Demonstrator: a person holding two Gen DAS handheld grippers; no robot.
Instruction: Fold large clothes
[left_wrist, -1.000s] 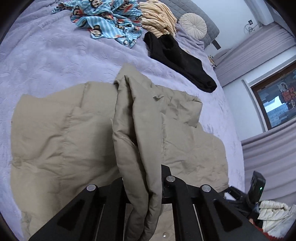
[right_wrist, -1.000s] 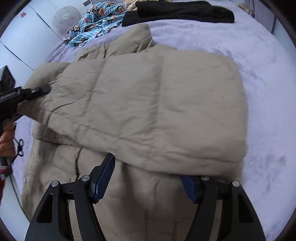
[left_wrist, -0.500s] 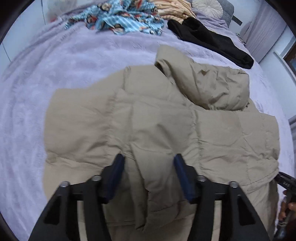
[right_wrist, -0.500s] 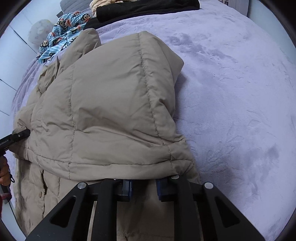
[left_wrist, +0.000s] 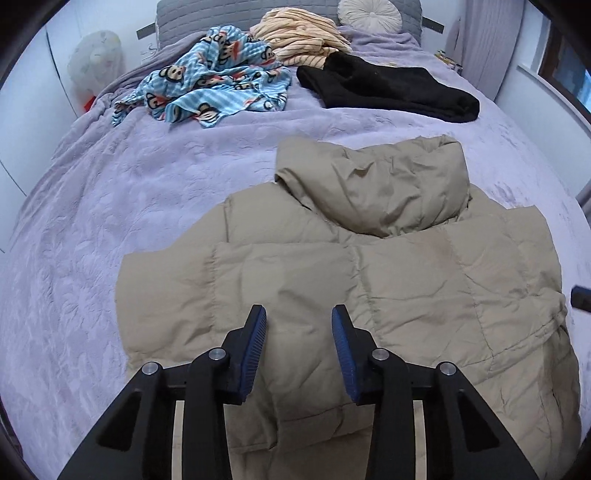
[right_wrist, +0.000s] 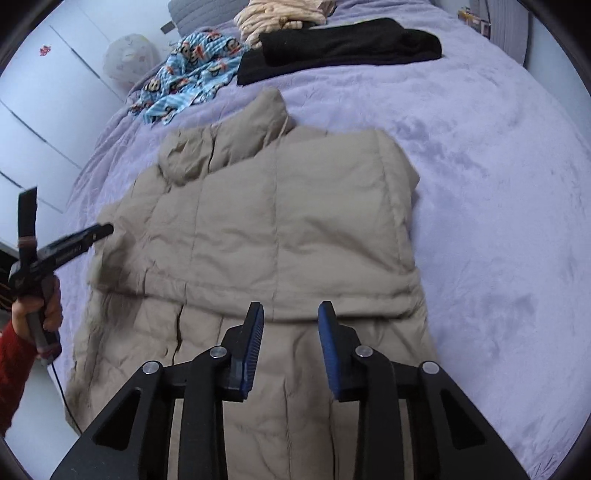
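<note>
A large beige puffer jacket (left_wrist: 369, 266) lies flat on the purple bedspread (left_wrist: 110, 184), both sleeves folded in across the body, hood (left_wrist: 376, 184) at the far end. It also shows in the right wrist view (right_wrist: 280, 229). My left gripper (left_wrist: 299, 325) is open and empty, held just above the jacket's near left part. My right gripper (right_wrist: 291, 317) is open and empty above the folded sleeve's lower edge. The left gripper also shows at the left of the right wrist view (right_wrist: 66, 247), beside the jacket's left edge.
At the far end of the bed lie a blue monkey-print garment (left_wrist: 214, 92), a black garment (left_wrist: 388, 88), a yellow striped garment (left_wrist: 299, 37) and a round cushion (left_wrist: 369, 14). White wardrobe doors (right_wrist: 37, 92) stand at left. Curtains (left_wrist: 487, 44) hang at right.
Both grippers let go of the sleeves they held and opened. The sleeves now lie folded over the jacket body, and both grippers have drawn back above it.
</note>
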